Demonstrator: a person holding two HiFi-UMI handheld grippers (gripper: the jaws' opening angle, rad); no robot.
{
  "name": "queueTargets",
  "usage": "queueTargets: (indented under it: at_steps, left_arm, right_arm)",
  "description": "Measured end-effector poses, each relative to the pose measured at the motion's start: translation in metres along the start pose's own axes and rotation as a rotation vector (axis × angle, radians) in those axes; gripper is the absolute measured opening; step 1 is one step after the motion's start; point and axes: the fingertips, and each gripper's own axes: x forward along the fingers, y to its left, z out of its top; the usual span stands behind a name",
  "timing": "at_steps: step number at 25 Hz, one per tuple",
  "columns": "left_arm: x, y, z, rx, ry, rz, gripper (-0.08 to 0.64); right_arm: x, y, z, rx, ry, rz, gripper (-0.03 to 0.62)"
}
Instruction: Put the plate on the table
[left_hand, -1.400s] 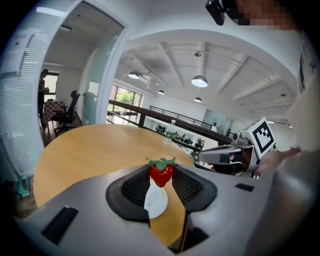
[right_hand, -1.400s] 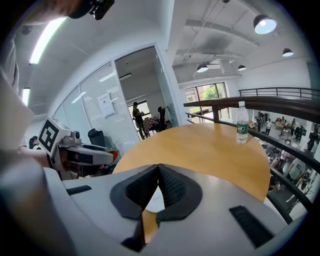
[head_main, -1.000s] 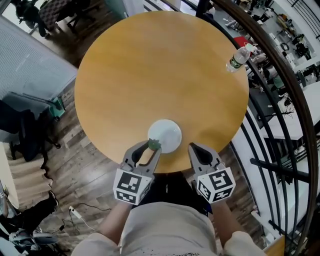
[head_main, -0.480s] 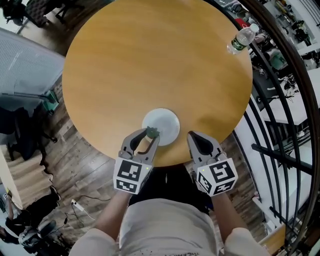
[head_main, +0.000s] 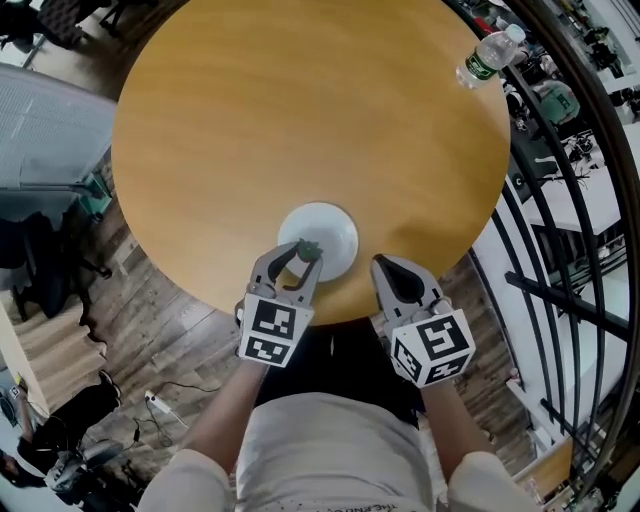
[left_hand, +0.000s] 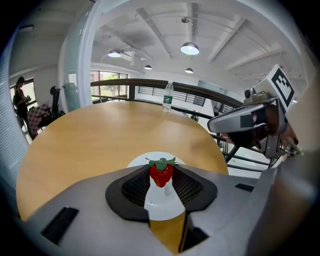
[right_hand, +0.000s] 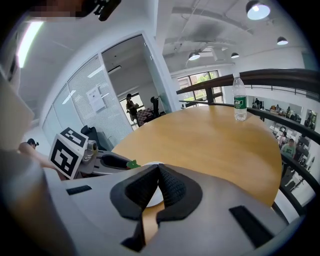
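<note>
Still pinching a strawberry, with the plate already down

Head view: finds the plate (head_main: 328, 230) lying flat on the round wooden surface (head_main: 300, 120), close to its near edge, just as a second ago. Registers little change beyond the framing, which drifts so that the surface sits higher in view. Suggests, as a judgement, that the placing itself is done. Puts the left tool (head_main: 306, 252) at the plate's near rim as before, with a strawberry (head_main: 309, 249) at its tips. Shows the right tool (head_main: 385, 268) just beside the plate, off its rim, over the surface edge. Leaves a water bottle (head_main: 490, 52) well apart at the far edge.

Left gripper view: shows the jaws partly spread and pinching the strawberry by its sides, red body and green cap between the pads, with the plate directly beyond and beneath. Gives no sign of the tool touching the plate.

Right gripper view: shows the jaws pressed together with nothing between them, and a sliver of plate past the tips.
</note>
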Motion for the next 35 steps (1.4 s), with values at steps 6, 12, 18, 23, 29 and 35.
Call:
queueTargets:
  at_steps: [6, 12, 18, 23, 29, 35]
  left_arm:
    - [0.016, -0.001, -0.015, 0.024, 0.049, 0.003, 0.152]
    - [0.031, -0.004, -0.020, 0.106, 0.082, 0.009, 0.153]
    - [0.042, -0.001, -0.022, 0.123, 0.109, -0.001, 0.153]
    - [0.048, -0.002, -0.027, 0.141, 0.136, -0.008, 0.153]
    - [0.053, -0.003, -0.034, 0.174, 0.179, -0.008, 0.153]
    - [0.055, -0.003, -0.038, 0.190, 0.200, -0.004, 0.153]
  right_arm:
    - [-0.002, -0.002, -0.007, 0.016, 0.008, -0.007, 0.020]
    - [-0.003, -0.007, -0.014, 0.028, 0.011, -0.013, 0.020]
    - [-0.005, -0.008, -0.017, 0.042, 0.010, -0.021, 0.020]
    - [-0.005, -0.009, -0.019, 0.051, 0.010, -0.025, 0.020]
    - [-0.003, -0.010, -0.023, 0.050, 0.018, -0.023, 0.020]
    - [-0.002, -0.011, -0.023, 0.048, 0.016, -0.022, 0.020]
